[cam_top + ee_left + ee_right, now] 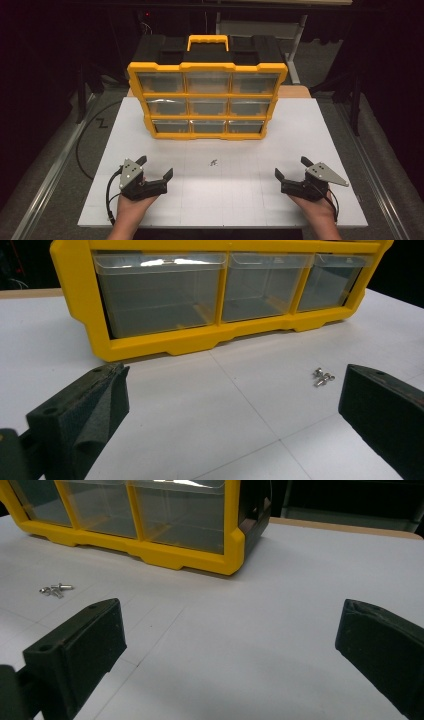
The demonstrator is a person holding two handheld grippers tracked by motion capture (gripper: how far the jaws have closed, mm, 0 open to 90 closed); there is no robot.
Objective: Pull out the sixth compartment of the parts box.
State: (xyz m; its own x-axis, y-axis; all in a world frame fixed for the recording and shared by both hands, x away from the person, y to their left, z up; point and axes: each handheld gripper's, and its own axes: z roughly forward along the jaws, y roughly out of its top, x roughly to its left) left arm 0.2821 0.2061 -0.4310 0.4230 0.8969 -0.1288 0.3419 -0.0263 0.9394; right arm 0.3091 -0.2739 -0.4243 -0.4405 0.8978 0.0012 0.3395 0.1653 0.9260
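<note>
High view: both hand-held grippers wait wide open on the white bench.
Left hand-held gripper (156, 167) and right hand-held gripper (290, 167) sit near the front edge, jaws spread, holding nothing. Small silver metal screws (214, 162) lie between them at mid-bench, just ahead of the yellow plastic organiser with clear drawers (207, 100).

The high view is looking forward and down on the white surface (300, 125). Both gripper views, sitting low, are facing the yellow drawer organizer (150, 347) at twelve o'clock, sharing the small screws (323, 377).
</note>
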